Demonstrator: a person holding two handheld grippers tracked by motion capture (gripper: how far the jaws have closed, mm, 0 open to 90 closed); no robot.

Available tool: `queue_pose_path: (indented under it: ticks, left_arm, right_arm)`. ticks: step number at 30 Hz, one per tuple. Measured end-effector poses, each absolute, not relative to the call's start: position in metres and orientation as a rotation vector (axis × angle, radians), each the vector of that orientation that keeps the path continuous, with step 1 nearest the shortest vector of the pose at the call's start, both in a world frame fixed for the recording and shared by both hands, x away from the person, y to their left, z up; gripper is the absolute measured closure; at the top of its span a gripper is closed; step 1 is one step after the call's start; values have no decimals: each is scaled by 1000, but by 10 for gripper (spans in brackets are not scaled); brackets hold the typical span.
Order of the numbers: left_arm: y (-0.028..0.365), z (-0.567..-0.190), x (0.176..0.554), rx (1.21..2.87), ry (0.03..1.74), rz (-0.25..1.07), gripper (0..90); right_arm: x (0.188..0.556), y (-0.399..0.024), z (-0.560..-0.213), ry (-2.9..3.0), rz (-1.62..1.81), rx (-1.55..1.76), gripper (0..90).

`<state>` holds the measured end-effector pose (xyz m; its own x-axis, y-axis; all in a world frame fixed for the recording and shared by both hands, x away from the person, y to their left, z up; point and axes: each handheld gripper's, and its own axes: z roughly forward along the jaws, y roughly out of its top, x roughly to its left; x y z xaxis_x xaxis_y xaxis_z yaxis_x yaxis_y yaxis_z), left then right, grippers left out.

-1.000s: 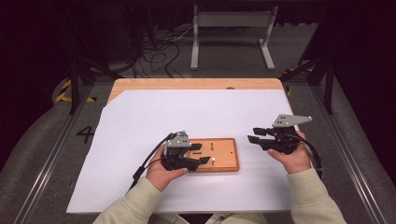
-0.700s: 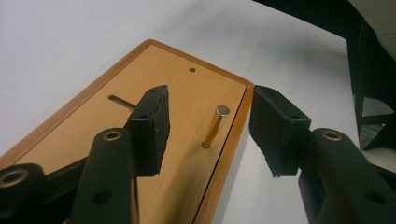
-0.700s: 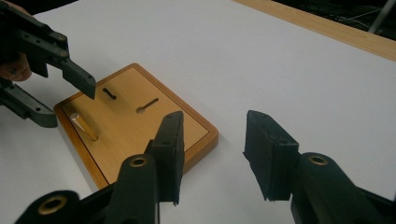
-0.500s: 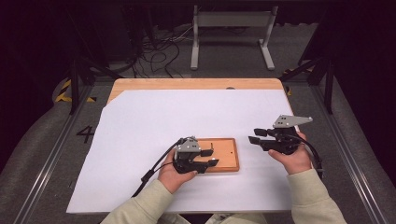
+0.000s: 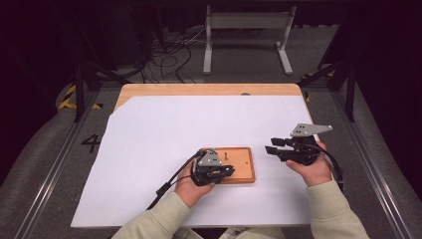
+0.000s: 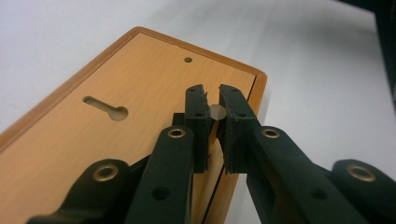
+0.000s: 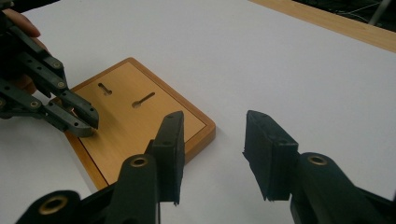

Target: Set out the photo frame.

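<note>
The left gripper (image 6: 212,112) has just closed — pinching a small metal peg (image 6: 216,111) near the wooden board's (image 5: 239,167) edge; the right gripper (image 7: 215,140) hovers spread beside that board over open white counter (image 5: 174,124).

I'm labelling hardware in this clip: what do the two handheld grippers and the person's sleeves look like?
Both grippers, left and right, are black with brass-coloured pivot rivets and black trailing cables. The right carries a grey three-cornered plate. The sleeves are pale cream.

Wooden board (image 6: 116,154): smooth, satin pale face, darker rounded rim. Small peg (image 6: 217,111) on it: dull grey metal. Sheet (image 5: 164,129) beneath: matt white paper; left gripper (image 6: 212,105) pads: matt black rubber.
</note>
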<state>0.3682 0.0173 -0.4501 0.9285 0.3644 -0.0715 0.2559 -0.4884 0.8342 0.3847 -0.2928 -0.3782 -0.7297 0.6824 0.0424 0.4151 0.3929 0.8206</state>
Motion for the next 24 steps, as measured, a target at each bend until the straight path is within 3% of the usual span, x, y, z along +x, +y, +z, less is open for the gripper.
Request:
queue_pose_path:
  ticks: [14, 24]
  left_arm:
    - [19, -455, 366, 2072, 419, 166, 833]
    - [16, -455, 355, 2114, 345, 318, 834]
  right_arm:
    - [384, -291, -379, 2360, 1257, 958, 581]
    - [383, -291, -380, 2366, 1254, 955, 581]
